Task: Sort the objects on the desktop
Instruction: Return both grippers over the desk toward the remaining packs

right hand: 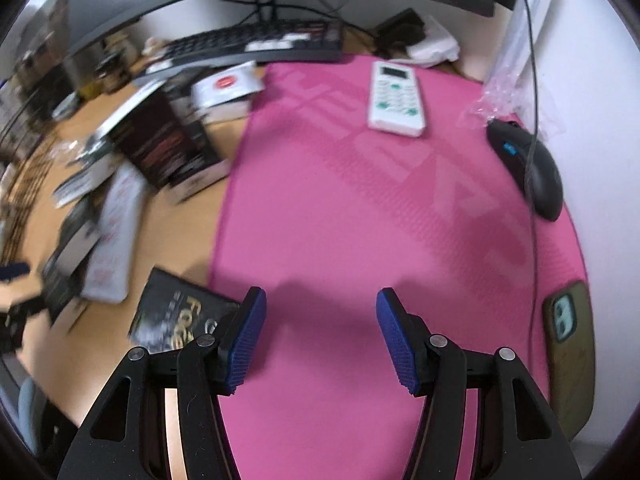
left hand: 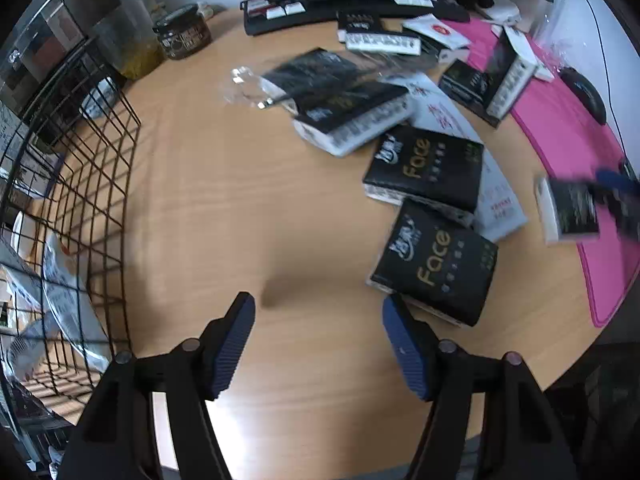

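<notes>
Left gripper (left hand: pixel 318 344) hung over bare wood of the surface (left hand: pixel 224 208), jaws wide apart, nothing between the blue pads. Nearest tissue pack (left hand: pixel 434 264), black with gold "Face" lettering, lay just beside the right-hand pad; contact could not be told. A second black pack (left hand: pixel 426 168) lay beyond it, overlapping a white pack (left hand: pixel 494 200). More packs were heaped further back, toward the keyboard (left hand: pixel 344 0). A black wire basket (left hand: pixel 80 184) stood at the left edge of the surface, with some white wrapped items inside. A dark-lidded jar (left hand: pixel 184 32) stood behind the basket.

Right gripper (right hand: pixel 320 340) hung over the pink mat (right hand: pixel 360 200), jaws partly open, empty. One black "Face" pack (right hand: pixel 176 312) lay just beside its left finger, partly on the mat's edge. On the mat: white remote (right hand: pixel 396 98) toward the back, black mouse (right hand: pixel 528 168) at the right, phone (right hand: pixel 568 344) at the near right edge. The left part of this view was blurred; the packs there could not be read.
</notes>
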Available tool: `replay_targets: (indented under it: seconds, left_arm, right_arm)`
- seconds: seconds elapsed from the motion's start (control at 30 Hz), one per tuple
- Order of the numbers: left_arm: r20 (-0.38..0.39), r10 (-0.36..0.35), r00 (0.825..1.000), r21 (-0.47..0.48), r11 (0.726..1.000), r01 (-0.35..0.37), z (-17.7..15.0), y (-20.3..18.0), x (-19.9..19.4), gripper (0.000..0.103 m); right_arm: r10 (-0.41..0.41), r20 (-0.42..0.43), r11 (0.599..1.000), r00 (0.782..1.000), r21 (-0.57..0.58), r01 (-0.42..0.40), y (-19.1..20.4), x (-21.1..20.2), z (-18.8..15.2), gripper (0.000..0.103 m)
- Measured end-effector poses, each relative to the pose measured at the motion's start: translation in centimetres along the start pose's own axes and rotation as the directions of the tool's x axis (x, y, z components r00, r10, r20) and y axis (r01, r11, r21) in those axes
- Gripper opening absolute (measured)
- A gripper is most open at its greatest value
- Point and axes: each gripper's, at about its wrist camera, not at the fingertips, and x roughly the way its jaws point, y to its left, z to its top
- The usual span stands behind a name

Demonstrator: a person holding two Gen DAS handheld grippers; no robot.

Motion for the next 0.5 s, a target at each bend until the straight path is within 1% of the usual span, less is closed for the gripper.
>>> replay_targets:
  seconds: [0.1, 0.17, 0.23, 0.3, 0.37, 0.43, 0.5]
  left_arm:
    - [0.014, 0.032, 0.999, -0.034, 0.999, -0.032, 0.2, 0.8, -0.2, 0.071]
    - [0.022, 0.037, 0.999, -0.051, 0.998, -0.036, 0.0, 1.3, -0.6, 0.071]
    - [0.035, 0.038, 0.999, -0.065, 0.997, -0.036, 0.0, 1.7, -1.4, 0.071]
    - [0.046, 0.038, 0.998, -0.059, 0.998, -0.035, -0.2, 1.4, -2.1, 0.071]
    - [0.056, 0.025, 0.998, -0.034, 0.999, -0.023, -1.0, 1.5, -2.5, 0.071]
    - [0.059, -0.003, 0.998, -0.008, 1.000, 0.004, -0.9, 1.0, -2.8, 0.071]
    - [0.055, -0.014, 0.998, -0.001, 1.000, 0.014, -1.1, 1.1, -2.8, 0.071]
  right_arm:
    - [0.047, -0.014, 0.998, 0.999, -0.045, -0.048, 2.1, -0.7, -1.4, 0.058]
    - [0.076, -0.030, 0.993, 0.997, -0.085, -0.078, 3.5, -1.3, -2.3, 0.058]
    - [0.098, -0.033, 0.990, 0.995, -0.100, -0.101, 4.2, -1.8, -2.8, 0.058]
    - [0.105, -0.013, 0.990, 0.994, -0.097, -0.106, 4.5, -2.5, -2.9, 0.058]
    - [0.125, 0.017, 0.987, 0.992, -0.104, -0.122, 4.6, -3.3, -2.7, 0.058]
    - [0.182, 0.034, 0.974, 0.983, -0.140, -0.176, 5.4, -4.1, -2.4, 0.058]
    - [0.220, 0.028, 0.959, 0.975, -0.188, -0.211, 6.6, -4.4, -2.2, 0.058]
